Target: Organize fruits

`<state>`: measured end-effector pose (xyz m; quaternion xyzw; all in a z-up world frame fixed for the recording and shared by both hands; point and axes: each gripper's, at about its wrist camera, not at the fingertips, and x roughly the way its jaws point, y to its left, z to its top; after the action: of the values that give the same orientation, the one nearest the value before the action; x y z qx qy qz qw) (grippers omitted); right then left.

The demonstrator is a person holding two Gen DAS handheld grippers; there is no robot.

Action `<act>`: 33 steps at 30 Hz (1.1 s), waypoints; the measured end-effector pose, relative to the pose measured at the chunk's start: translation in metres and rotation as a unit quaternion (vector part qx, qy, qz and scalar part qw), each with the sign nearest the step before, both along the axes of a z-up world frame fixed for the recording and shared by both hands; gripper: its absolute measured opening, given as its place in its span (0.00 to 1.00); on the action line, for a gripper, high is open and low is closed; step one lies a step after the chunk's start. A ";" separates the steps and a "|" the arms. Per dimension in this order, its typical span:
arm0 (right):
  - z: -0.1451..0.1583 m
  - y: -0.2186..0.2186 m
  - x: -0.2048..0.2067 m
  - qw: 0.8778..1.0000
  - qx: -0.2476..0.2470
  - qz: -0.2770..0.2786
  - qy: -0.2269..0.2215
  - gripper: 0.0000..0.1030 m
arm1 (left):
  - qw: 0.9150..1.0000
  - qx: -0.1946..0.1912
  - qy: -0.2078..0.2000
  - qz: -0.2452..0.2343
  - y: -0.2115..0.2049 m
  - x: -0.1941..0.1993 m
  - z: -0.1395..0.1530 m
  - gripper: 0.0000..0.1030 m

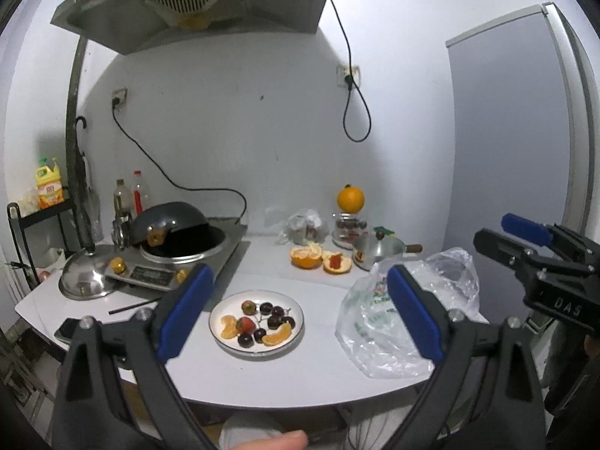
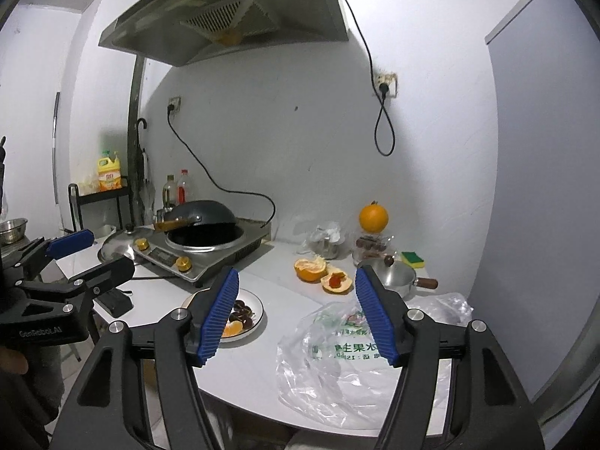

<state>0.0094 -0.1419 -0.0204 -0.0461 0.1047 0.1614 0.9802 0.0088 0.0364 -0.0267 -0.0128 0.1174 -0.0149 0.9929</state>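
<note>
Fruits [image 1: 258,322] lie beyond the open left claw [image 1: 300,311].

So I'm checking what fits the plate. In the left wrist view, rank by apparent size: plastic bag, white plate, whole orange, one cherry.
1. plastic bag
2. white plate
3. whole orange, though it sits farther back
4. cherry

Black hand-held gripper [image 2: 296,315] w/ blue ribbed pads [image 2: 219,317]
</note>
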 end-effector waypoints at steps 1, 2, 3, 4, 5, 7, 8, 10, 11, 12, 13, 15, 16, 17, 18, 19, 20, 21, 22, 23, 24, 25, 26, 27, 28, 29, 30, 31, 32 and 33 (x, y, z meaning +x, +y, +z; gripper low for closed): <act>0.001 0.000 -0.004 1.000 0.000 -0.001 -0.002 0.66 | 1.000 0.001 -0.003 0.000 -0.001 -0.002 0.001 0.92; 0.002 0.000 -0.005 1.000 0.001 -0.002 -0.004 0.66 | 1.000 0.002 -0.005 0.001 -0.001 -0.005 0.003 0.92; 0.004 -0.001 -0.006 1.000 0.002 -0.002 -0.007 0.66 | 1.000 0.002 -0.007 0.001 -0.001 -0.007 0.004 0.92; 0.005 -0.002 -0.006 1.000 0.002 -0.003 -0.008 0.66 | 1.000 0.002 -0.008 0.001 -0.001 -0.008 0.004 0.92; 0.005 -0.002 -0.007 1.000 0.002 -0.003 -0.009 0.66 | 1.000 0.002 -0.009 0.001 -0.001 -0.009 0.006 0.92; 0.006 -0.003 -0.008 1.000 0.002 -0.002 -0.011 0.66 | 1.000 0.002 -0.011 0.002 -0.002 -0.009 0.007 0.92; 0.007 -0.003 -0.009 1.000 0.002 -0.002 -0.012 0.66 | 1.000 0.002 -0.011 0.001 -0.003 -0.009 0.008 0.92; 0.007 -0.003 -0.009 1.000 0.002 -0.002 -0.012 0.66 | 1.000 0.003 -0.012 0.001 -0.004 -0.009 0.008 0.92; 0.007 -0.003 -0.009 1.000 0.002 -0.002 -0.012 0.66 | 1.000 0.003 -0.012 0.000 -0.004 -0.009 0.009 0.92; 0.007 -0.003 -0.009 1.000 0.002 -0.002 -0.012 0.66 | 1.000 0.004 -0.013 0.000 -0.005 -0.010 0.009 0.92; 0.007 -0.003 -0.009 1.000 0.002 -0.002 -0.012 0.66 | 1.000 0.004 -0.013 -0.001 -0.005 -0.010 0.009 0.92; 0.007 -0.003 -0.009 1.000 0.001 -0.002 -0.011 0.66 | 1.000 0.005 -0.014 -0.003 -0.006 -0.010 0.009 0.92; 0.007 -0.003 -0.010 1.000 -0.001 -0.002 -0.010 0.66 | 1.000 0.005 -0.014 -0.003 -0.006 -0.011 0.009 0.92; 0.008 -0.002 -0.010 1.000 -0.002 -0.002 -0.010 0.66 | 1.000 0.005 -0.014 -0.003 -0.006 -0.010 0.009 0.92; 0.009 -0.002 -0.010 1.000 -0.002 -0.003 -0.010 0.66 | 1.000 0.005 -0.015 -0.003 -0.006 -0.010 0.009 0.92; 0.009 -0.003 -0.010 1.000 -0.001 -0.003 -0.011 0.66 | 1.000 0.005 -0.016 -0.003 -0.006 -0.010 0.010 0.92; 0.010 -0.003 -0.010 1.000 -0.001 -0.003 -0.012 0.66 | 1.000 0.005 -0.016 -0.003 -0.006 -0.011 0.010 0.92; 0.010 -0.003 -0.011 1.000 0.000 -0.004 -0.012 0.66 | 1.000 0.006 -0.017 -0.003 -0.006 -0.011 0.010 0.92; 0.011 -0.003 -0.013 1.000 0.000 -0.004 -0.013 0.66 | 1.000 0.006 -0.017 -0.002 -0.006 -0.011 0.010 0.92; 0.011 -0.003 -0.013 1.000 0.000 -0.004 -0.013 0.66 | 1.000 0.005 -0.017 -0.002 -0.005 -0.011 0.010 0.92; 0.012 -0.003 -0.013 1.000 0.000 -0.004 -0.013 0.66 | 1.000 0.005 -0.017 -0.002 -0.005 -0.012 0.010 0.92; 0.012 -0.003 -0.013 1.000 0.000 -0.004 -0.013 0.66 | 1.000 0.005 -0.017 -0.002 -0.005 -0.012 0.011 0.92; 0.011 -0.003 -0.013 1.000 0.000 -0.004 -0.013 0.66 | 1.000 0.005 -0.017 -0.002 -0.005 -0.012 0.010 0.92; 0.011 -0.003 -0.013 1.000 0.000 -0.004 -0.013 0.66 | 1.000 0.006 -0.017 -0.002 -0.005 -0.012 0.011 0.92; 0.011 -0.003 -0.013 1.000 0.000 -0.004 -0.013 0.66 | 1.000 0.006 -0.017 -0.002 -0.006 -0.012 0.011 0.92; 0.011 -0.003 -0.013 1.000 0.000 -0.004 -0.014 0.66 | 1.000 0.006 -0.018 -0.002 -0.006 -0.012 0.011 0.92; 0.011 -0.003 -0.013 1.000 0.001 -0.004 -0.014 0.66 | 1.000 0.006 -0.018 -0.002 -0.006 -0.012 0.011 0.92; 0.011 -0.003 -0.013 1.000 0.001 -0.005 -0.014 0.66 | 1.000 0.006 -0.018 -0.002 -0.006 -0.012 0.011 0.92; 0.012 -0.003 -0.013 1.000 0.002 -0.006 -0.014 0.66 | 1.000 0.006 -0.018 -0.002 -0.006 -0.011 0.010 0.92; 0.012 -0.003 -0.013 1.000 0.002 -0.006 -0.014 0.66 | 1.000 0.007 -0.018 -0.003 -0.006 -0.012 0.011 0.92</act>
<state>-0.0032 -0.1447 -0.0081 -0.0459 0.0910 0.1550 0.9826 -0.0028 0.0305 -0.0159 -0.0057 0.0995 -0.0171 0.9949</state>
